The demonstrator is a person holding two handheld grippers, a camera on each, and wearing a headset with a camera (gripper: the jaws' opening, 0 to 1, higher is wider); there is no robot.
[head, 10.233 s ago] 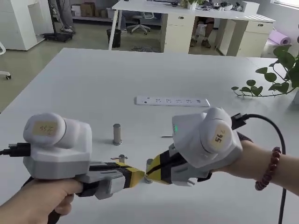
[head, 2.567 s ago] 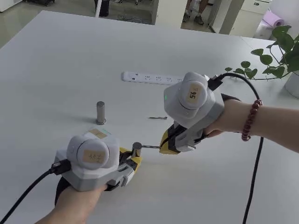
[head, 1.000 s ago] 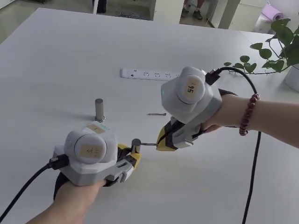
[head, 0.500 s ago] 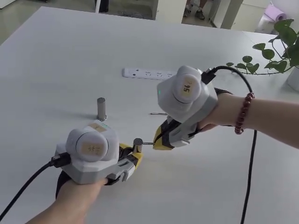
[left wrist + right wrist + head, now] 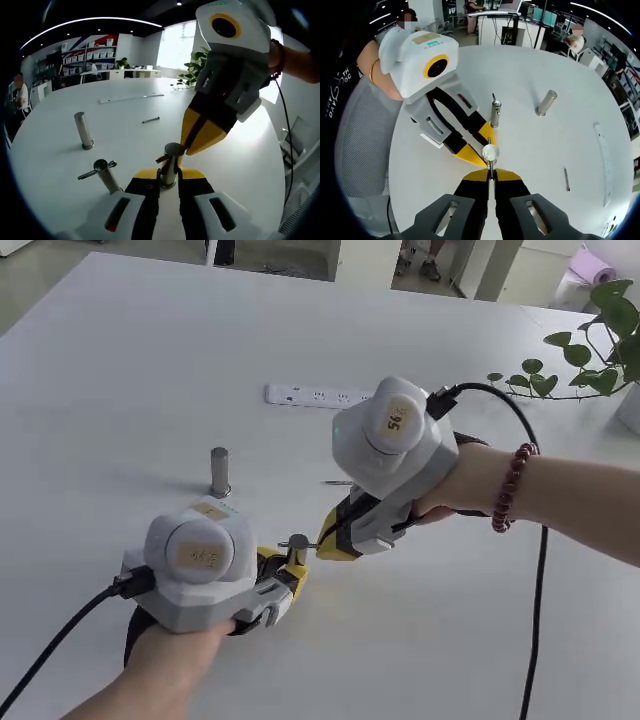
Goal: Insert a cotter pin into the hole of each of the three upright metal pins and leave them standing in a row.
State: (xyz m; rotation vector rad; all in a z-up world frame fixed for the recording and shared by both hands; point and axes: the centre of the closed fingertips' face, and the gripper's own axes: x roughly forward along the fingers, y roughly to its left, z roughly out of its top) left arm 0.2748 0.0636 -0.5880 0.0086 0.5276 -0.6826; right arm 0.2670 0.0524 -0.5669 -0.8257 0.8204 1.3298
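My left gripper [image 5: 290,572] is shut on the base of an upright metal pin [image 5: 295,550] near the table's front. My right gripper [image 5: 322,544] is shut on a cotter pin [image 5: 303,541] that passes through the hole near this pin's top; its tip pokes out on the far side [image 5: 160,159]. In the left gripper view the held pin [image 5: 170,167] stands between the jaws, with the right gripper's yellow fingertips [image 5: 200,135] against it. A second pin [image 5: 106,175] carries a cotter pin. A third, plain pin [image 5: 220,471] stands farther back. A loose cotter pin [image 5: 337,483] lies beyond.
A white power strip [image 5: 315,396] lies across the middle of the white table [image 5: 130,360]. A leafy plant [image 5: 590,350] reaches in at the far right. The right gripper's black cable [image 5: 535,580] trails toward the front edge. People sit at desks beyond the table.
My right gripper has moved left toward the held pin, pushing the cotter pin farther through the hole so its tip now shows on the other side. The left gripper has stayed put.
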